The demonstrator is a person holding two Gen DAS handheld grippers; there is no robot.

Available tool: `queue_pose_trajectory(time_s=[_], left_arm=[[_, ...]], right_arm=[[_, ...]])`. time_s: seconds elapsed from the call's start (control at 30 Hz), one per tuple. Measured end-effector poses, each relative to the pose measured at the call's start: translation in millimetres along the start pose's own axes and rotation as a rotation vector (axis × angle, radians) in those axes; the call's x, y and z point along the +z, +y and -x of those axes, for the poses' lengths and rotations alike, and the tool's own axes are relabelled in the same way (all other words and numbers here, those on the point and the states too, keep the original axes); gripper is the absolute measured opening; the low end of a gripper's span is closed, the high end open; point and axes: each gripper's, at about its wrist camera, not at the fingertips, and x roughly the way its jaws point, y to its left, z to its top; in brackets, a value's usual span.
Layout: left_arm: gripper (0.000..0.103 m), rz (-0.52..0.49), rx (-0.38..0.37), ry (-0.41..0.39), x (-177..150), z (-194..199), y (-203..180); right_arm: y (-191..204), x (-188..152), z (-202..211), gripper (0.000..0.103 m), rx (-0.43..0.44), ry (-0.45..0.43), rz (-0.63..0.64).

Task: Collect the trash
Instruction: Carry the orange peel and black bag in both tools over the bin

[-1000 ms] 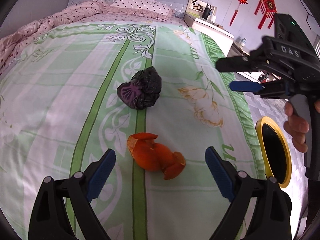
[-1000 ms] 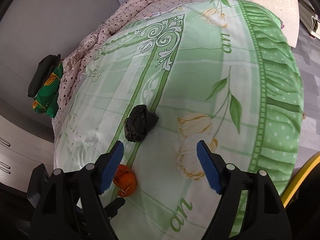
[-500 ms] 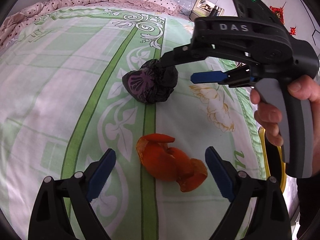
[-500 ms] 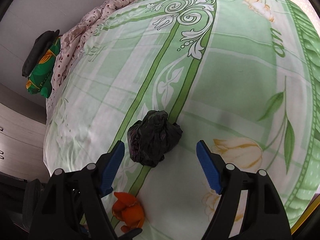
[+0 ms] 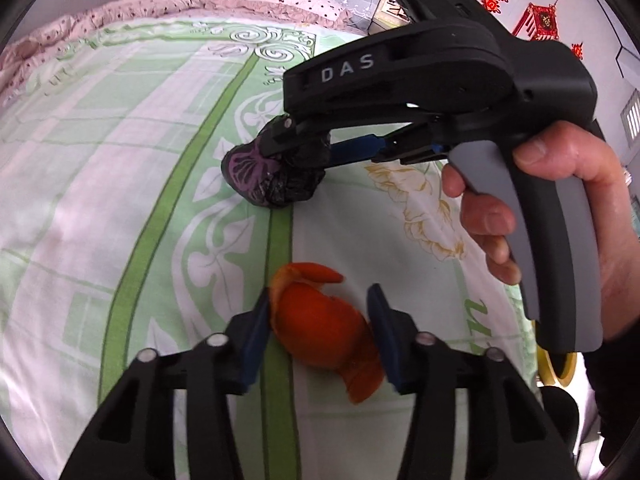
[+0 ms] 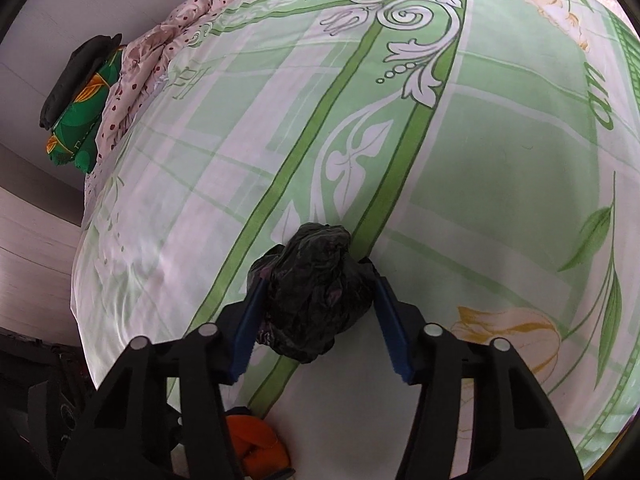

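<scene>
While both tongs have just been closing, left tongs [image 5: 316, 322] around springy orange peel [image 5: 320, 332] low-centre, right tongs [image 6: 318, 320] squishing crumpled black bag [image 6: 316, 296] mid-frame: featherweight stuff, best pinched mid-bulk.

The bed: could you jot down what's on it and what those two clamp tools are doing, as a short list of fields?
surface: bed sheet, green floral
trash 1: orange peel
trash 2: crumpled black bag
left gripper: jaws just closing, pads against the peel
right gripper: jaws just closing, pads against the bag
lifted: neither; both rest on the sheet
</scene>
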Motion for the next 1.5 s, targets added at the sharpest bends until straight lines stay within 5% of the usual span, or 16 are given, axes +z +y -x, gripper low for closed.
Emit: queue_pose_trajectory(time_s=[0.47,0.87,1.5], left_arm=[[0.035,-0.029,-0.008,-0.007,-2.7,9.3,0.0],[0.035,-0.059,-0.021,-0.059,3.0,39.0,-17.4],[0.035,-0.272,-0.107,-0.132,26.2,77.0,-155.0]], right_arm=[[-5.3,-3.9,25.3,0.037,0.001,-0.055,-0.027],[-23.8,-32.1,108.6,0.037,0.007,-0.18,-0.057],[-103.8,-136.2,278.7,0.037,-0.107,-0.408,-0.178]])
